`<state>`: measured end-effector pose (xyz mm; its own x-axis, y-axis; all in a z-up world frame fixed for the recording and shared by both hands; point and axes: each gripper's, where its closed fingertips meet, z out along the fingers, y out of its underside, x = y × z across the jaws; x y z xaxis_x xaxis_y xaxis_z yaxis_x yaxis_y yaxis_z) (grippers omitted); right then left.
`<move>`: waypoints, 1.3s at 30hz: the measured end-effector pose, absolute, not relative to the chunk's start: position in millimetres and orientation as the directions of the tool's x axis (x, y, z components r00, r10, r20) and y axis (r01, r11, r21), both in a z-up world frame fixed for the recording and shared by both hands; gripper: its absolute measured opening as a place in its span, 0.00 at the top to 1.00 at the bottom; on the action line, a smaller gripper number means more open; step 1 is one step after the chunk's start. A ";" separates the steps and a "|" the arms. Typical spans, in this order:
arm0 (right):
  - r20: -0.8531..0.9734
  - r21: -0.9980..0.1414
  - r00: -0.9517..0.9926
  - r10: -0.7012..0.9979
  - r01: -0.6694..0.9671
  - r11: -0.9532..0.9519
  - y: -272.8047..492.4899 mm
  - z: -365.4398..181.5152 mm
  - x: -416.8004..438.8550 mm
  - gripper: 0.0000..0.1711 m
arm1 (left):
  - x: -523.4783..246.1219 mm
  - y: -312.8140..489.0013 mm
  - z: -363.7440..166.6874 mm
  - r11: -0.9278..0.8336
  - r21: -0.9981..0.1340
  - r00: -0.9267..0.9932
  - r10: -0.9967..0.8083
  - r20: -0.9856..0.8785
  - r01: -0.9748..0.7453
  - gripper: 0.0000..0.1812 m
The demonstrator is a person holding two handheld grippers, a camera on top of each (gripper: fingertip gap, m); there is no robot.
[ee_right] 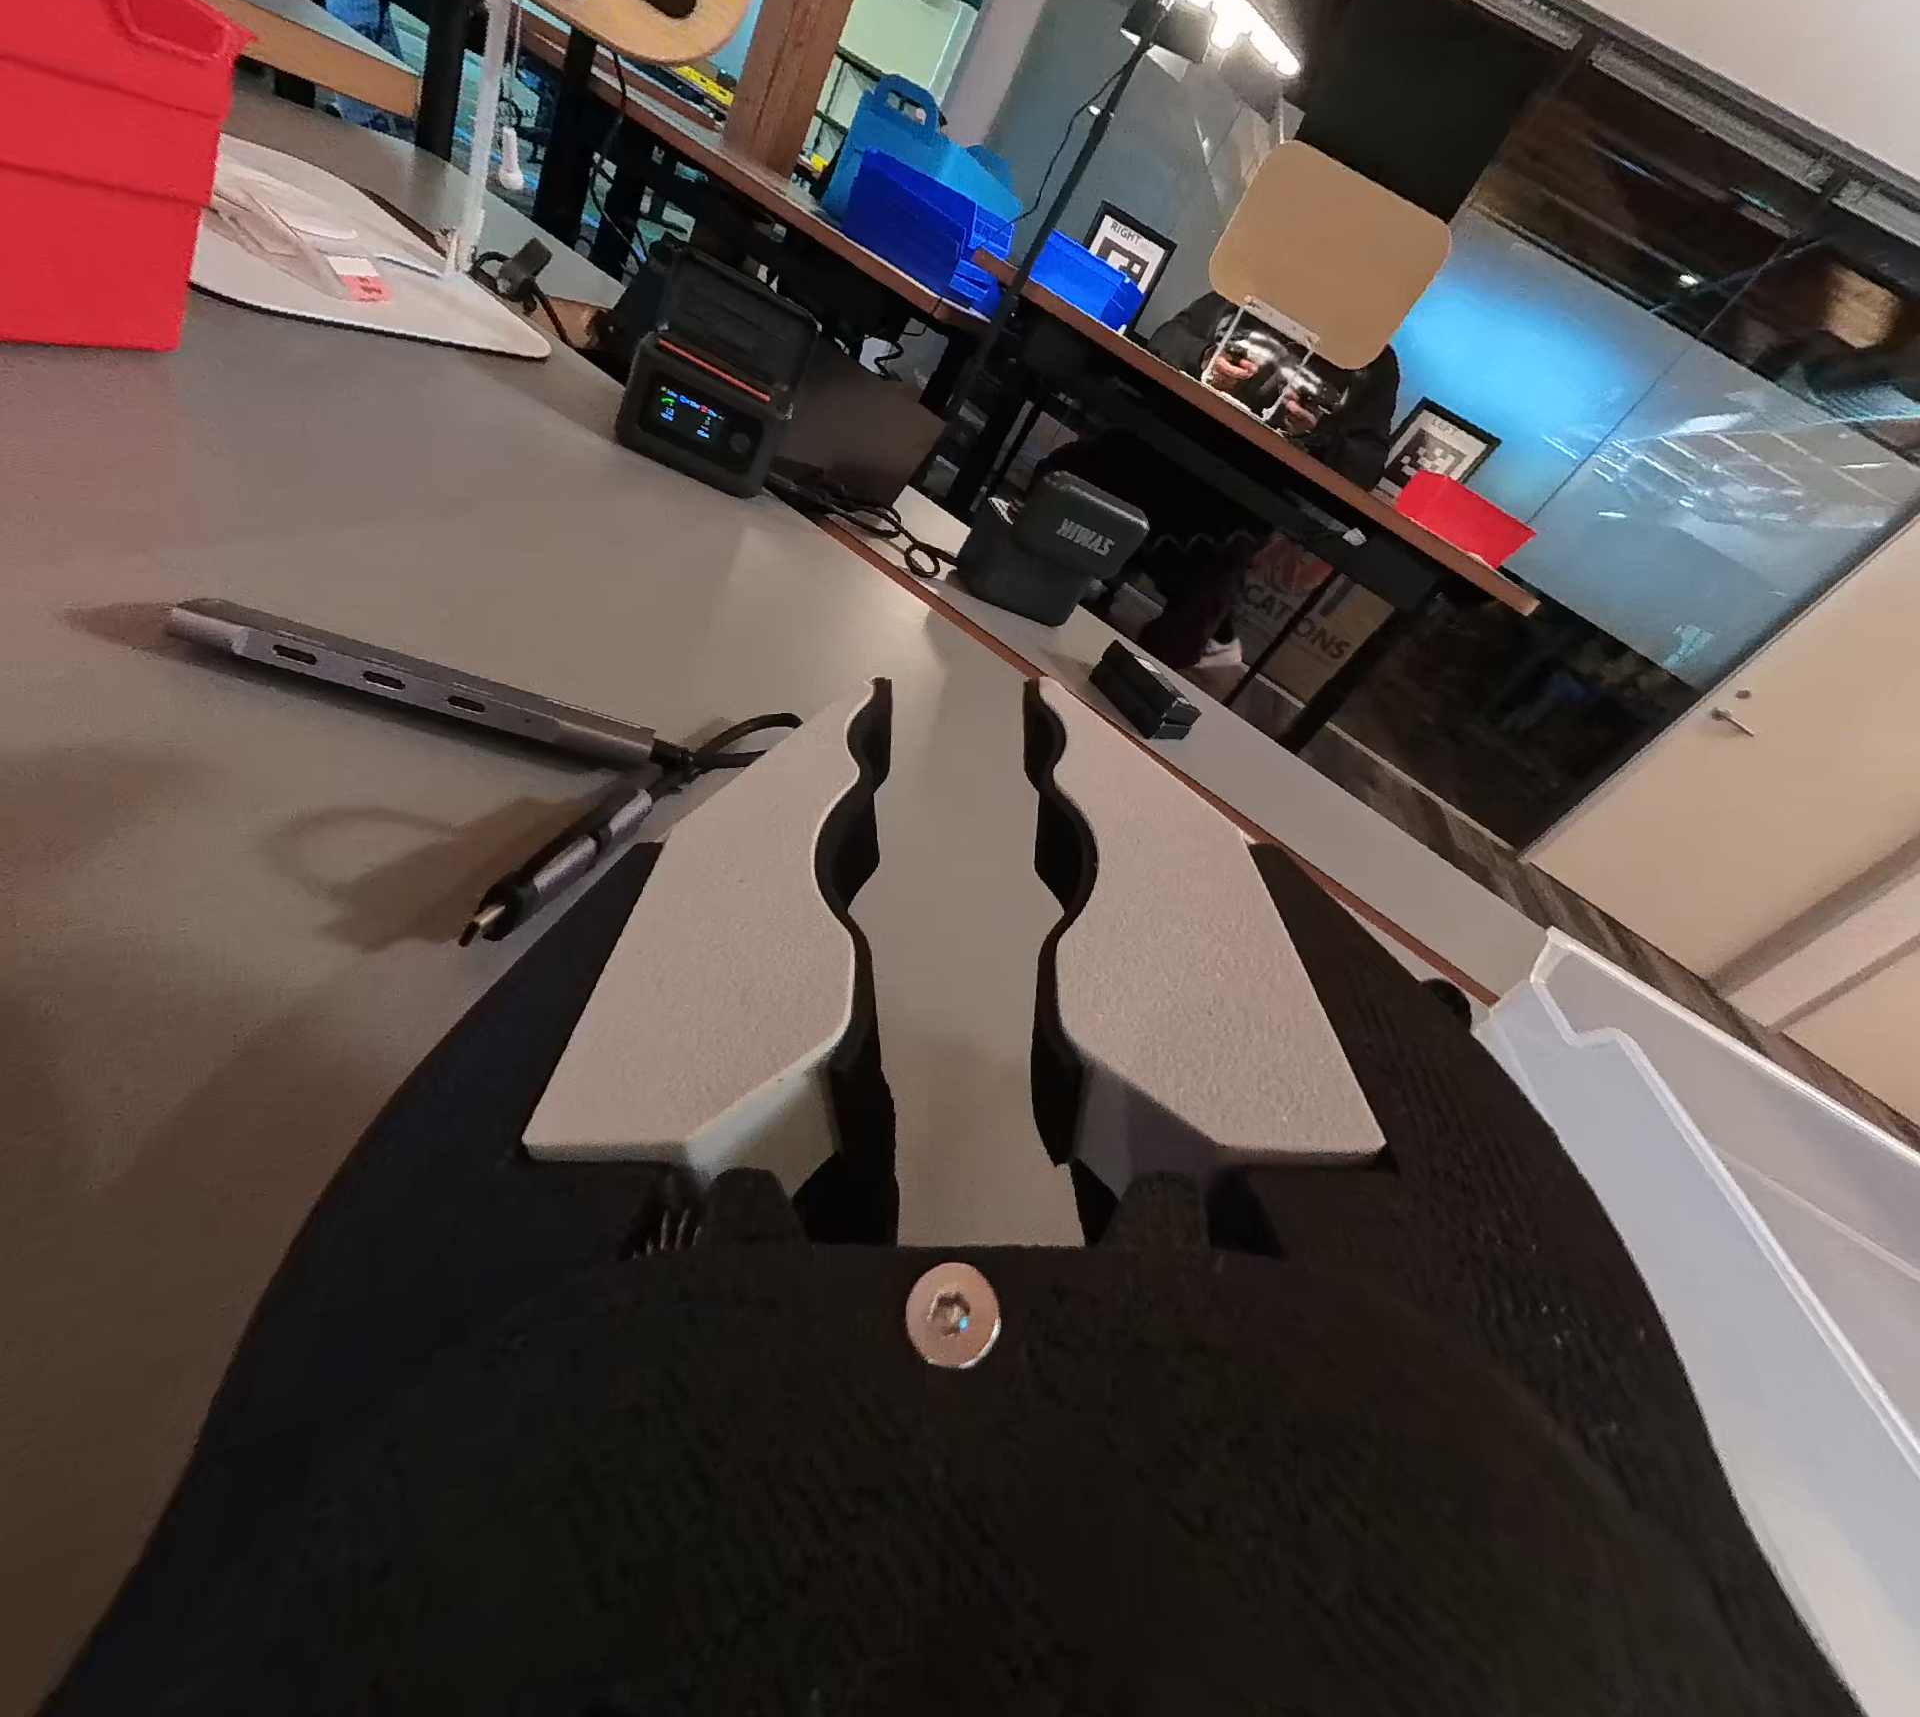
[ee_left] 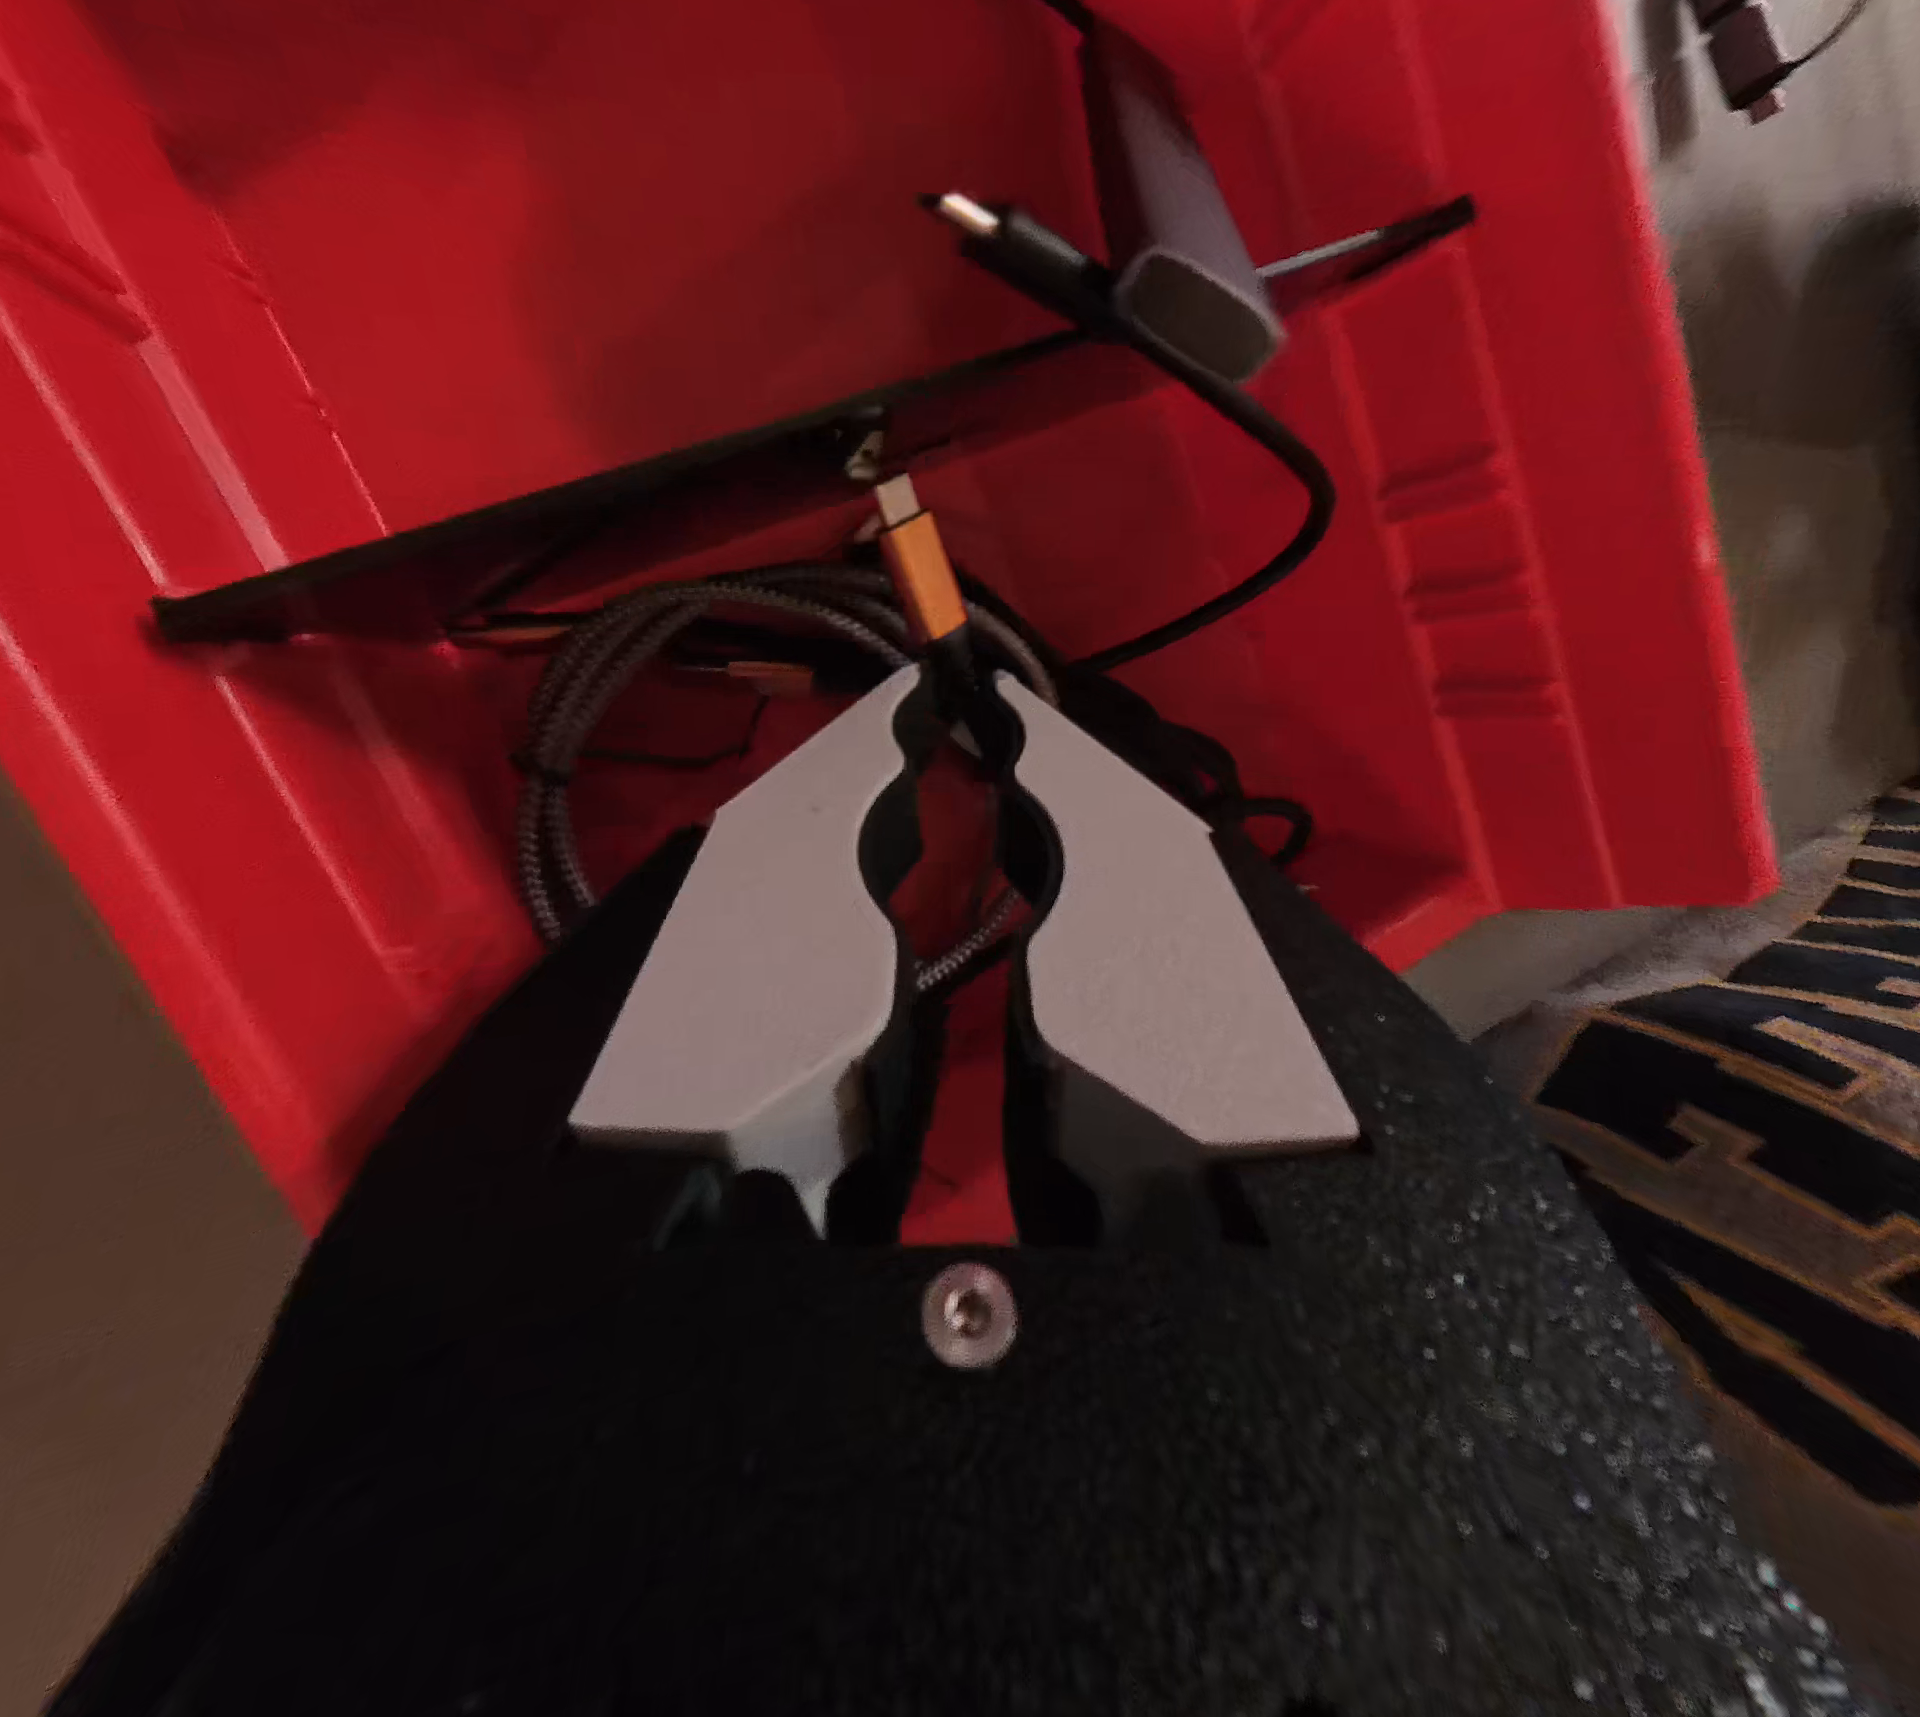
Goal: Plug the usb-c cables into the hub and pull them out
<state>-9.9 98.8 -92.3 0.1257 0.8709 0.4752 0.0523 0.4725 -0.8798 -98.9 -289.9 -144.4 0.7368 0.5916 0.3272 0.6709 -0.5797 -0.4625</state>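
An orange-plugged cable was gripped over a red bin; a hub was left on the table.

In the left wrist view, the left gripper (ee_left: 958, 693) was closed on the orange plug (ee_left: 921, 568) at the centre, above the red bin (ee_left: 416, 233). In the right wrist view, the right gripper (ee_right: 956, 711) was parted narrowly, holding nothing, with the hub (ee_right: 416, 688) at middle left on the table (ee_right: 436, 514).

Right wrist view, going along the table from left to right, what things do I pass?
Red bin → grey USB-C hub → dark charger box with a small lit screen → right gripper, fingers apart and empty → small black block near the table edge → white bin.
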 end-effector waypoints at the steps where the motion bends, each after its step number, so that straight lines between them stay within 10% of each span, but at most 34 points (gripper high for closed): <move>1: 0.476 -0.879 0.124 0.871 0.052 0.473 98.4 -92.4 -10.3 0.86 | -97.0 -290.0 -138.9 -0.583 -0.478 0.748 0.581 0.320 0.658 0.97; 19: 0.464 -0.883 0.215 0.859 0.036 0.468 110.6 -79.8 -10.0 0.86 | -54.7 -184.5 125.5 -0.408 -0.913 0.973 0.211 -0.088 0.006 0.97; 27: 0.400 -0.906 0.319 0.859 -0.002 0.423 133.2 -67.5 0.6 0.86 | -34.1 -10.2 54.6 -0.615 -0.788 0.993 -0.112 0.039 -0.038 0.98; 39: 0.309 -0.933 0.348 0.885 -0.067 0.352 144.3 -58.9 3.5 0.86 | -56.8 146.1 -73.7 -0.732 -0.664 0.959 -0.057 0.278 0.149 0.98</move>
